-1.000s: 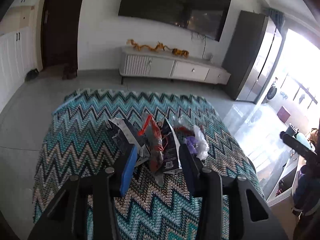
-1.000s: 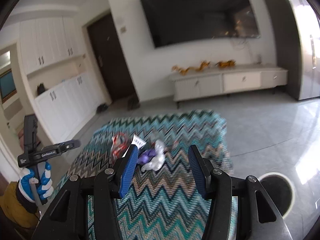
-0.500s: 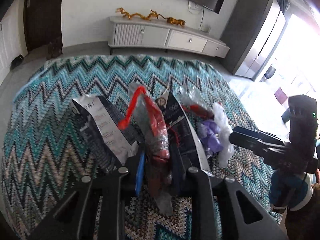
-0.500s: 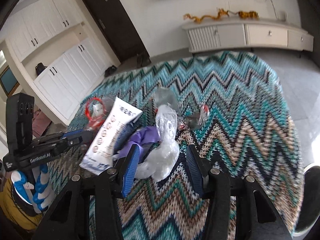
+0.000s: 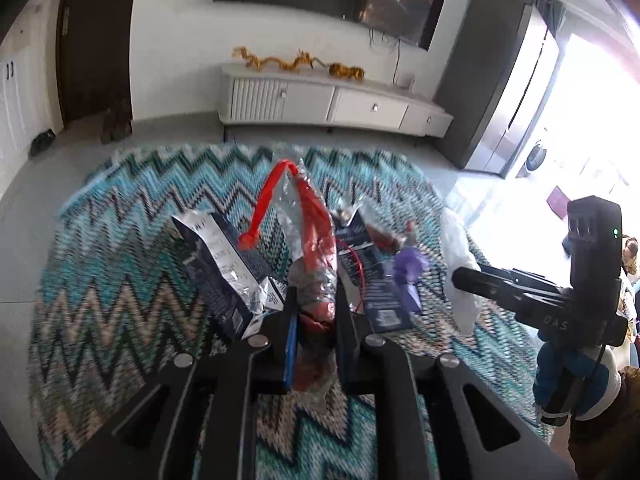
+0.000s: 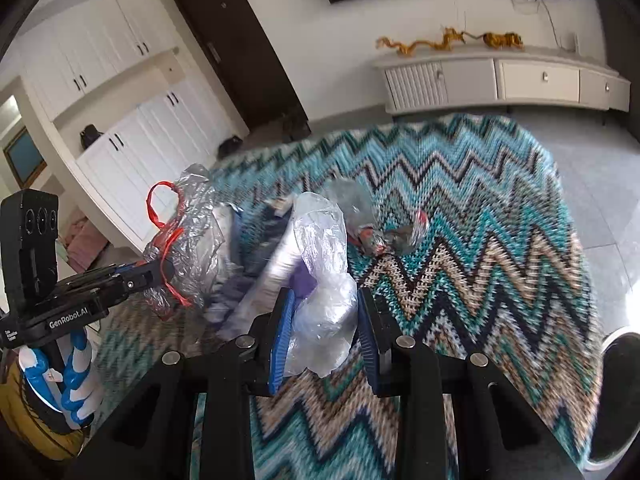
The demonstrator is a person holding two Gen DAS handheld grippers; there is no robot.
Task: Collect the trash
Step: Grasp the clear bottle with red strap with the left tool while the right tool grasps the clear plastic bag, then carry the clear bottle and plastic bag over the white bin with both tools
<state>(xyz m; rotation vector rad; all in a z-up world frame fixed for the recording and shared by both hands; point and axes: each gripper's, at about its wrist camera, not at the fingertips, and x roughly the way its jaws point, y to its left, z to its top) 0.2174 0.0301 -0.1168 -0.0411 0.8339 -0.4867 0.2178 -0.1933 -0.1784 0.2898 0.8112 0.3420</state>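
Both grabs look done: left gripper [image 5: 314,312] pinches the crinkly red-and-clear plastic bag [image 5: 312,240], right gripper [image 6: 324,320] squeezes the crumpled white plastic bag [image 6: 324,256], but dark wrappers [image 5: 216,264] beside the fingers remain on the zigzag rug [image 5: 120,280].

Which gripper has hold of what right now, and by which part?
Left gripper is shut on the lower end of the clear plastic bag with red trim. Right gripper pinches the crumpled clear white plastic bag around its middle.
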